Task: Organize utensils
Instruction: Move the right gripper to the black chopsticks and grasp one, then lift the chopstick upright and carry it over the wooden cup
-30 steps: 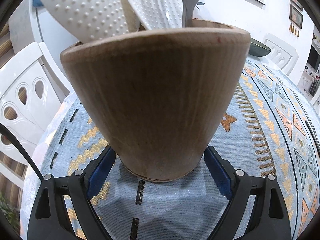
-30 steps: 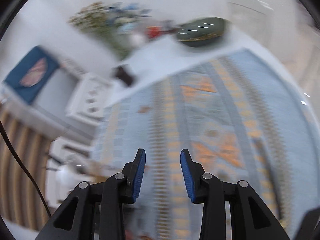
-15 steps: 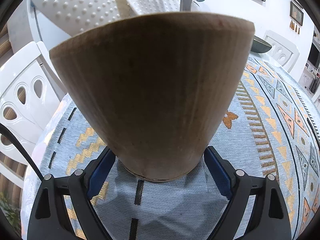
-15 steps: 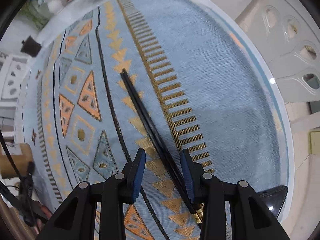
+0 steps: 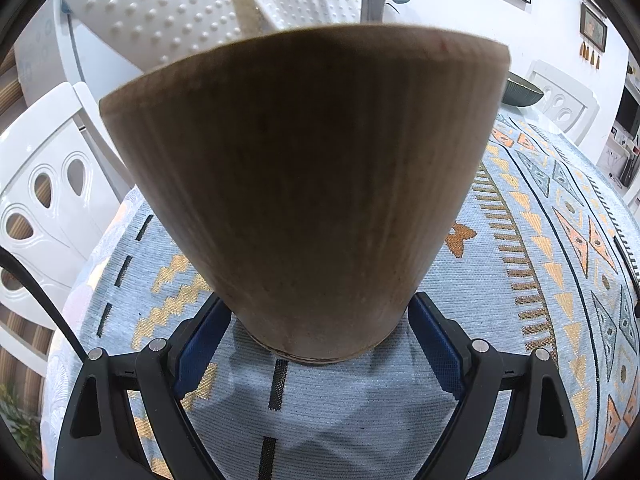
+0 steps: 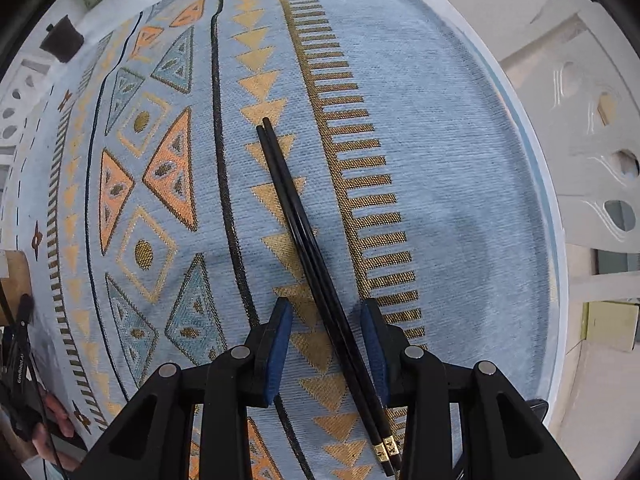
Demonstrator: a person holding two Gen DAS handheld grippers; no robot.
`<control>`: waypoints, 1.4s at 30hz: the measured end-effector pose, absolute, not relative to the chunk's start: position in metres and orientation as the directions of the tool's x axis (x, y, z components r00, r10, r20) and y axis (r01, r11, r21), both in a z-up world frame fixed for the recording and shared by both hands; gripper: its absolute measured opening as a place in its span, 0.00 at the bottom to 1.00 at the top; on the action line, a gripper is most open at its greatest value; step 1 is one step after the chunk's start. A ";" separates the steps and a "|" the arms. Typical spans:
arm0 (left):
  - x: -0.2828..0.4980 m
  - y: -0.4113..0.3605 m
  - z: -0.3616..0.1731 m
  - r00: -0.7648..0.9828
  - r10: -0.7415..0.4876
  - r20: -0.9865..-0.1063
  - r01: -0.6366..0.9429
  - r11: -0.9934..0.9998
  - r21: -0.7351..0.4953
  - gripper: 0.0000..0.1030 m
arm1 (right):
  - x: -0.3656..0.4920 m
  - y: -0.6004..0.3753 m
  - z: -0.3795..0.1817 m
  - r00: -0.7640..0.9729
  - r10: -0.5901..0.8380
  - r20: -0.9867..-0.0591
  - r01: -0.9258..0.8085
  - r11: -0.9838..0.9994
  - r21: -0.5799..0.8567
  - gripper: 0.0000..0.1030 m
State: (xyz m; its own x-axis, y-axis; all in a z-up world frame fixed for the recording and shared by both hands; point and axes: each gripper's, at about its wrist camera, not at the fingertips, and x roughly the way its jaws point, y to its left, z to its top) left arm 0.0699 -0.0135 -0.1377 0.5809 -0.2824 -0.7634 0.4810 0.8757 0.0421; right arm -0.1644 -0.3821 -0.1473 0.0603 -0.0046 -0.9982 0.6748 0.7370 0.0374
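On the patterned blue tablecloth (image 6: 440,128), a pair of black chopsticks (image 6: 308,240) lies side by side, its thin tips pointing far and slightly left, its gold-banded ends near the bottom of the right wrist view. The right gripper (image 6: 326,344) points straight down over them, jaws apart, with the chopsticks passing between the two blue pads (image 6: 278,344) and closer to the right one; no pad presses on the sticks, so nothing is grasped. In the left wrist view, the left gripper (image 5: 316,336) is clamped around the base of a wooden utensil holder (image 5: 308,184) (its pads sit against both sides of the narrow foot), and white dotted utensils (image 5: 160,12) stick out of its top. The holder leans toward the camera, so that its opening is hidden. A white chair (image 5: 48,200) stands to the left beyond the table's edge. Compared with half a second ago, the right gripper has dropped closer to the cloth and the chopsticks look larger between its pads; a second ago its view was a blur of the room. The holder has tipped nearer since then, its rim no longer showing the inside.
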 end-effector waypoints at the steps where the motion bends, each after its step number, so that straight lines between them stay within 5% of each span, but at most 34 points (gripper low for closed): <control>1: 0.070 -0.013 -0.138 0.581 -0.283 -0.763 0.481 0.876 0.042 0.87 | -0.157 -0.380 -0.147 0.057 -0.008 -0.998 0.673 0.739 0.032 0.33; 8: 0.069 -0.013 -0.138 0.580 -0.283 -0.764 0.481 0.876 0.041 0.87 | -0.149 -0.370 -0.143 0.065 -0.028 -0.997 0.697 0.716 0.026 0.17; 11: 0.070 -0.013 -0.138 0.580 -0.283 -0.764 0.481 0.876 0.041 0.87 | -0.153 -0.368 -0.140 0.123 0.087 -0.989 0.733 0.664 0.150 0.11; 15: 0.069 -0.014 -0.139 0.579 -0.284 -0.764 0.481 0.876 0.039 0.87 | -0.159 -0.372 -0.143 0.174 0.193 -0.966 0.771 0.583 0.256 0.10; 25: 0.070 -0.012 -0.139 0.578 -0.286 -0.765 0.481 0.876 0.036 0.87 | -0.140 -0.345 -0.137 0.124 0.064 -0.990 0.730 0.670 0.135 0.11; 42: 0.068 -0.008 -0.141 0.575 -0.282 -0.768 0.481 0.876 0.039 0.87 | -0.163 -0.340 -0.121 0.305 0.179 -0.936 0.709 0.613 0.348 0.10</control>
State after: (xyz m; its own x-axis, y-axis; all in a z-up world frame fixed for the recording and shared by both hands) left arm 0.0679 -0.0078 -0.1410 0.5752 -0.2821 -0.7678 0.4815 0.8756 0.0389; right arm -0.1629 -0.3405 -0.1205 0.3046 0.1788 -0.9356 0.7095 0.6128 0.3481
